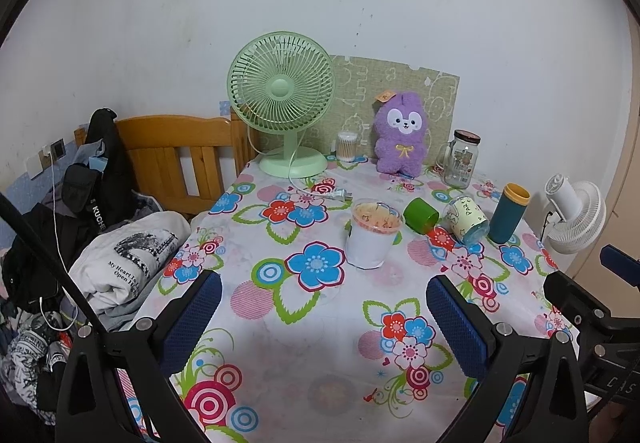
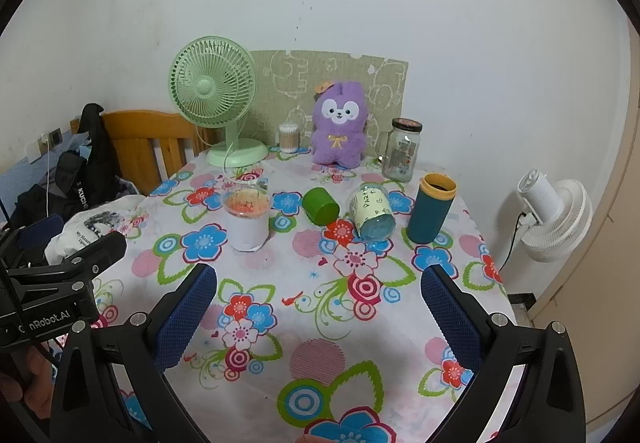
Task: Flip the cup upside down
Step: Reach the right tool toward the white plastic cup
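A: Where do the cups sit?

B: In a row across the middle of the tabletop. From the left edge: a clear cup upright, a green cup on its side, a clear cup with a yellow label on its side, and a teal cup upright with its mouth up, nearest the right edge.

A: How close are they to each other?

B: The green and labelled cups lie just beside each other; the others stand apart.

A: And the tools?

B: The left tool has its blue pads spread wide, holding nothing, above the near half of the tabletop. The right tool is the same: wide, nothing between the pads.

A: Room to move?

B: The near half is bare cloth. The far edge is lined with a green fan, a swab jar, a purple toy and a glass jar. A white fan stands off the right edge.
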A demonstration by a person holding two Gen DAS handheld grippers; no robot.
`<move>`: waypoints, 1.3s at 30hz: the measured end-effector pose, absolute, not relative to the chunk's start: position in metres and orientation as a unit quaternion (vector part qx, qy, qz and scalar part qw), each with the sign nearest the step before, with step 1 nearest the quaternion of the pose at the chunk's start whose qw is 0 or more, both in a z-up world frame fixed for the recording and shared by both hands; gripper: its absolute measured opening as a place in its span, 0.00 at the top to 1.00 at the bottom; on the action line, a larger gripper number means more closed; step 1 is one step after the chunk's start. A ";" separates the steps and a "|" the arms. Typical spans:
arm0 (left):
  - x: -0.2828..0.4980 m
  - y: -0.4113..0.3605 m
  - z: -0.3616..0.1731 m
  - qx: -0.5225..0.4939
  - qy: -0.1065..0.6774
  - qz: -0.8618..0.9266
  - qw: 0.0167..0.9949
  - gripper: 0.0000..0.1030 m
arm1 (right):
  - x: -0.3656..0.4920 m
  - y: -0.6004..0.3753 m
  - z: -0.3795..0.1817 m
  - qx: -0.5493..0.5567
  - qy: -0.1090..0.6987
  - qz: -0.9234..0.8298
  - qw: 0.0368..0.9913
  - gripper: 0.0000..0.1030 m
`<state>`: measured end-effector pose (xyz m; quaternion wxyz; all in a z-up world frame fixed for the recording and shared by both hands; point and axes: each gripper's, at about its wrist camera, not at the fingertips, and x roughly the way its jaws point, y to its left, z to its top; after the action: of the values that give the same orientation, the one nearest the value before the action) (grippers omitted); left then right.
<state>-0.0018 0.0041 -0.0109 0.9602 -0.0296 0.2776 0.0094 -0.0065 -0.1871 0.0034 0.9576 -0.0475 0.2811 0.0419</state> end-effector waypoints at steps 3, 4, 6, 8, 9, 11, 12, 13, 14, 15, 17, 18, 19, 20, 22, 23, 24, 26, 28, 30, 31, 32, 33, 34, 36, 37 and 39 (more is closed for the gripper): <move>-0.003 0.004 -0.014 -0.030 0.280 0.010 0.959 0.00 | -0.005 -0.187 0.000 -0.041 0.288 0.049 0.955 0.00; -0.003 0.004 -0.015 -0.031 0.282 0.010 0.959 0.00 | -0.004 -0.186 -0.001 -0.043 0.288 0.047 0.955 0.00; -0.001 0.005 -0.017 -0.032 0.286 0.011 0.958 0.00 | -0.002 -0.185 -0.003 -0.052 0.287 0.037 0.956 0.00; 0.000 0.005 -0.018 -0.032 0.289 0.011 0.957 0.00 | 0.001 -0.184 -0.005 -0.055 0.291 0.037 0.955 0.00; 0.001 0.006 -0.018 -0.033 0.291 0.011 0.956 0.00 | 0.002 -0.184 -0.005 -0.054 0.293 0.039 0.954 0.00; 0.003 0.007 -0.020 -0.033 0.294 0.012 0.955 0.00 | 0.006 -0.184 -0.006 -0.055 0.295 0.043 0.953 0.00; 0.006 0.008 -0.020 -0.034 0.296 0.012 0.955 0.00 | 0.008 -0.183 -0.007 -0.058 0.295 0.042 0.953 0.00; 0.006 0.009 -0.021 -0.034 0.297 0.013 0.954 0.00 | 0.010 -0.182 -0.008 -0.061 0.295 0.042 0.953 0.00; 0.007 0.009 -0.023 -0.035 0.299 0.013 0.954 0.00 | 0.012 -0.181 -0.011 -0.063 0.298 0.041 0.952 0.00; 0.008 0.010 -0.024 -0.035 0.301 0.014 0.953 0.00 | 0.015 -0.180 -0.013 -0.063 0.300 0.041 0.951 0.00; 0.009 0.013 -0.027 -0.035 0.305 0.014 0.952 0.00 | 0.022 -0.179 -0.020 -0.058 0.310 0.044 0.948 0.00; 0.010 0.014 -0.028 -0.036 0.306 0.015 0.951 0.00 | 0.025 -0.178 -0.024 -0.056 0.315 0.046 0.946 0.00; 0.012 0.015 -0.030 -0.035 0.309 0.016 0.950 0.00 | 0.028 -0.177 -0.027 -0.055 0.320 0.048 0.945 0.00; 0.013 0.016 -0.032 -0.034 0.312 0.017 0.949 0.00 | 0.031 -0.176 -0.029 -0.053 0.323 0.049 0.944 0.00; 0.018 0.020 -0.037 -0.033 0.319 0.020 0.947 0.00 | 0.038 -0.174 -0.035 -0.050 0.333 0.053 0.940 0.00; 0.021 0.022 -0.039 -0.033 0.322 0.021 0.946 0.00 | 0.042 -0.172 -0.038 -0.048 0.337 0.056 0.939 0.00; 0.023 0.023 -0.041 -0.033 0.325 0.022 0.945 0.00 | 0.045 -0.172 -0.039 -0.047 0.340 0.057 0.938 0.00; 0.028 0.027 -0.045 -0.035 0.330 0.021 0.943 0.00 | 0.051 -0.168 -0.042 -0.047 0.344 0.060 0.936 0.00; 0.034 0.029 -0.050 -0.033 0.335 0.021 0.941 0.00 | 0.059 -0.166 -0.045 -0.049 0.347 0.062 0.935 0.00; 0.041 0.031 -0.055 -0.025 0.340 0.023 0.940 0.00 | 0.065 -0.163 -0.048 -0.048 0.352 0.065 0.933 0.00; 0.044 0.031 -0.057 -0.022 0.342 0.023 0.939 0.00 | 0.068 -0.162 -0.048 -0.048 0.354 0.066 0.932 0.00; 0.047 0.032 -0.059 -0.018 0.344 0.021 0.938 0.00 | 0.072 -0.159 -0.049 -0.049 0.355 0.065 0.931 0.00; 0.051 0.032 -0.062 -0.015 0.347 0.020 0.938 0.00 | 0.076 -0.158 -0.050 -0.050 0.355 0.065 0.931 0.00; 0.055 0.032 -0.063 -0.012 0.348 0.018 0.937 0.00 | 0.079 -0.156 -0.051 -0.052 0.356 0.066 0.931 0.00; 0.063 0.033 -0.066 0.000 0.349 0.015 0.937 0.00 | 0.088 -0.152 -0.054 -0.053 0.361 0.069 0.929 0.00; 0.067 0.034 -0.067 0.006 0.346 0.015 0.938 0.00 | 0.092 -0.150 -0.055 -0.054 0.364 0.071 0.927 0.00; 0.076 0.034 -0.070 0.019 0.344 0.012 0.939 0.00 | 0.102 -0.147 -0.059 -0.055 0.372 0.074 0.924 0.00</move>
<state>0.0765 0.0336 -0.0705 0.9386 0.0190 0.3442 0.0118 0.1019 -0.1472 -0.0593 0.9235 -0.0555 0.3722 0.0737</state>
